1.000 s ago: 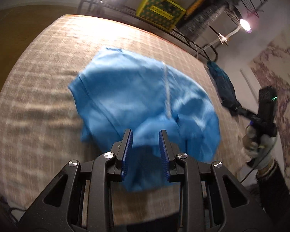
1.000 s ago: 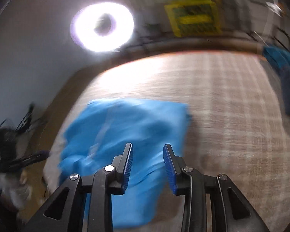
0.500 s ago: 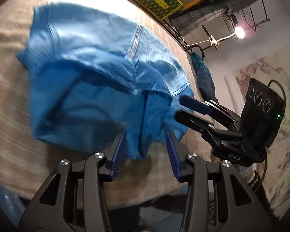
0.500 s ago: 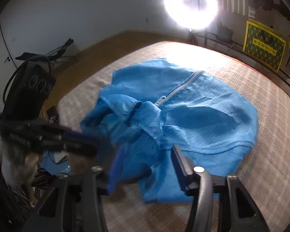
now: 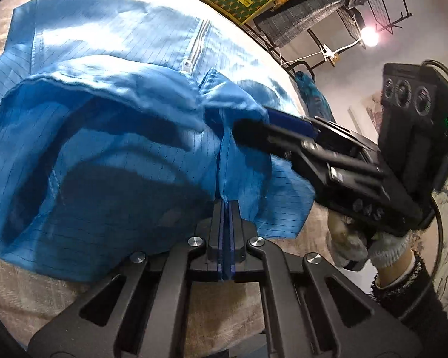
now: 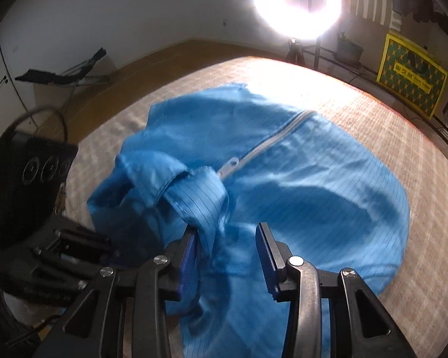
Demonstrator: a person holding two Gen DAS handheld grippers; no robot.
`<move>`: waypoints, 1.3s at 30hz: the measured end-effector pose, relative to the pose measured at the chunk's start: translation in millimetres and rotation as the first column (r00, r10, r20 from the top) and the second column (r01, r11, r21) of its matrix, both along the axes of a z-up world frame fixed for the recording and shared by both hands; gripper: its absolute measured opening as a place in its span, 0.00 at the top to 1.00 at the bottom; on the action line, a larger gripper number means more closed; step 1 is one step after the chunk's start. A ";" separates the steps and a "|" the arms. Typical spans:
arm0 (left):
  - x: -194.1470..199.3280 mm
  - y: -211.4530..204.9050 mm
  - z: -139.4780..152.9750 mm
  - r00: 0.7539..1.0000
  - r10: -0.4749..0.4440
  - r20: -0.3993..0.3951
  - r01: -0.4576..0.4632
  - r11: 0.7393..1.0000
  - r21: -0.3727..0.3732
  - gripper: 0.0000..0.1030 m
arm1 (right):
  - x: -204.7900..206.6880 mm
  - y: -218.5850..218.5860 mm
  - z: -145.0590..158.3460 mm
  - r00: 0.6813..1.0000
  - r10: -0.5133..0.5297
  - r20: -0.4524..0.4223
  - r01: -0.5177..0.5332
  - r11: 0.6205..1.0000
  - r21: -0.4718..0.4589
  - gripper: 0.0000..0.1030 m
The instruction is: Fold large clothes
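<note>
A large blue zip-front garment (image 5: 110, 95) lies crumpled on a beige checked bed (image 5: 38, 292). My left gripper (image 5: 226, 208) is shut on a fold of the garment at its near edge. My right gripper (image 6: 228, 238) is open, its jaws around a bunched fold of the garment (image 6: 283, 185) near the zipper pull (image 6: 232, 161). The right gripper also shows in the left wrist view (image 5: 253, 122), reaching into the cloth from the right. The left gripper shows dark and blurred at the left of the right wrist view (image 6: 104, 247).
A bright ring light (image 6: 297, 0) stands beyond the bed. A yellow-green box (image 6: 412, 74) sits at the far side. Another blue cloth (image 5: 312, 95) hangs on a rack (image 5: 328, 9) past the bed. The bed (image 6: 373, 119) extends bare to the right.
My left gripper has shut on a fold of the garment. My right gripper moved in and now has cloth between its open jaws.
</note>
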State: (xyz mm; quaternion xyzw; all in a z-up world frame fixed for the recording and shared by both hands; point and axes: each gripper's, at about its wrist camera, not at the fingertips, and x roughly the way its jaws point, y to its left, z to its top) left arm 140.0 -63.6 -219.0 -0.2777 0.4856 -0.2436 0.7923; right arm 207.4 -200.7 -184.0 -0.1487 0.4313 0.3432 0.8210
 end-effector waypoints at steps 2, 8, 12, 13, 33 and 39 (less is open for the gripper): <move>-2.3 2.6 0.6 1.000 0.005 0.002 -0.005 1.000 -0.004 1.00 | 9.6 -2.2 -0.3 0.999 -0.029 -0.022 0.030 0.999 0.024 0.77; -6.0 -1.2 2.2 1.000 -0.015 0.016 0.015 0.999 0.042 1.00 | 39.6 -18.3 -12.6 0.980 -0.190 -0.054 0.189 0.982 -0.027 0.86; -9.4 -3.2 8.8 0.999 -0.025 0.021 0.024 0.998 0.063 1.00 | 34.1 -13.6 -1.0 0.982 -0.191 -0.005 0.191 0.981 -0.032 0.84; -10.7 -1.0 10.8 1.000 -0.029 0.008 0.029 0.998 0.048 1.00 | 32.3 -13.3 5.0 0.981 -0.193 0.009 0.193 0.981 -0.019 0.82; -0.3 109.1 20.9 0.959 0.271 0.080 -0.278 0.955 0.100 0.86 | -16.4 73.3 -11.8 0.978 0.192 -0.081 -0.192 0.981 0.001 0.79; 12.0 109.5 15.5 0.961 0.267 0.066 -0.273 0.955 0.112 0.86 | -4.9 70.9 13.2 0.979 0.194 -0.064 -0.185 0.974 0.134 0.79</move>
